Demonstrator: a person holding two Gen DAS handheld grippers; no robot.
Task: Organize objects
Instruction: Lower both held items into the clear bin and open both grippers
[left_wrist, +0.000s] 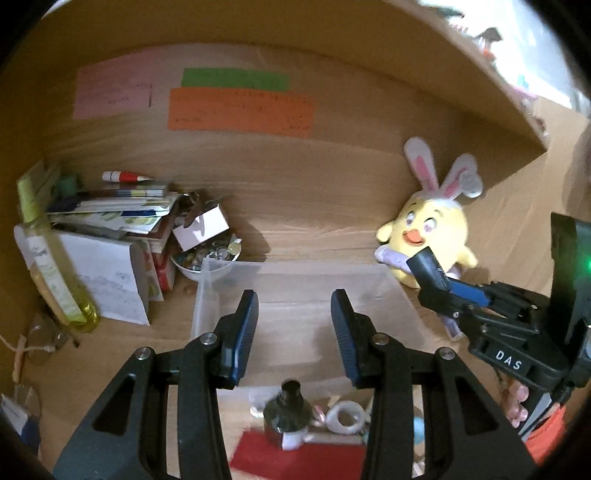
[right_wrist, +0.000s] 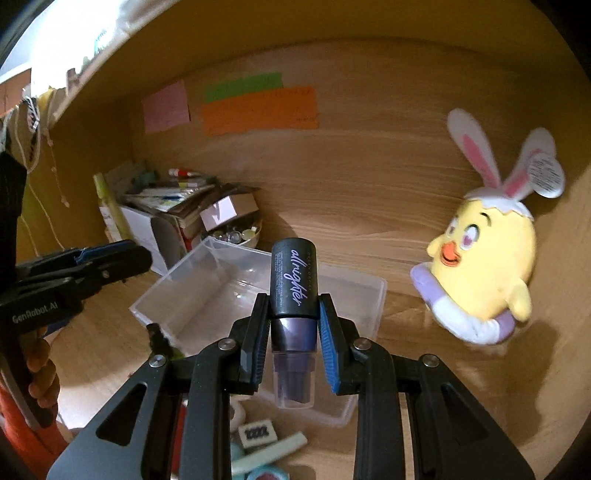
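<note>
1. Right gripper (right_wrist: 294, 325) clamps a dark spray bottle (right_wrist: 293, 284), lifted above the clear plastic bin (right_wrist: 369, 314)
2. Left gripper (left_wrist: 294, 328) hangs empty, jaws apart, bin (left_wrist: 207, 295) just ahead

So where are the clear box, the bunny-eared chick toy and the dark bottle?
clear box (right_wrist: 207, 266), right wrist view, left wall.
chick toy (right_wrist: 491, 258), right wrist view, yellow body.
dark bottle (right_wrist: 293, 280), right wrist view, lettered cap.

A clear plastic bin (right_wrist: 258, 295) sits mid-desk before the back panel, a plush chick (right_wrist: 484, 269) to its right, a bowl of trinkets (left_wrist: 207, 258) and stacked books (left_wrist: 118, 218) to its left, small items in front, while a spray bottle (right_wrist: 293, 310) hangs above the bin's near side.
</note>
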